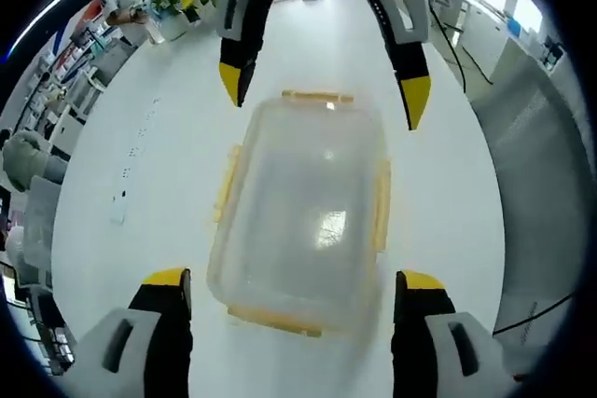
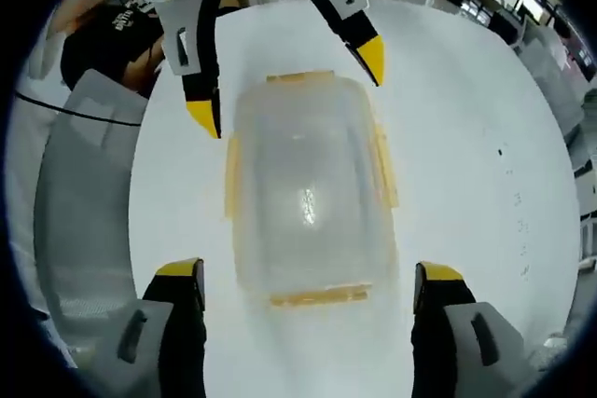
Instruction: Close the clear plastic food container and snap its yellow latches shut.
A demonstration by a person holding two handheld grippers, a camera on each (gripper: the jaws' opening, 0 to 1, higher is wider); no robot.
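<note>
Clear plastic, the food container (image 1: 300, 216) is seen lying on the white table (image 1: 448, 221), lid seated, between two facing grippers. The left gripper (image 1: 294, 288) and right gripper (image 2: 308, 279) are both held with jaws wide apart, touching nothing. The yellow latches (image 1: 381, 207) appear unfastened; an off-centre press could slide the container or spring the lid

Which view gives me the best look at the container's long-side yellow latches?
The right gripper view: the container sits centred and both side latches show along their length. The left gripper view shows the container tilted, its latches thinner and fainter.
</note>
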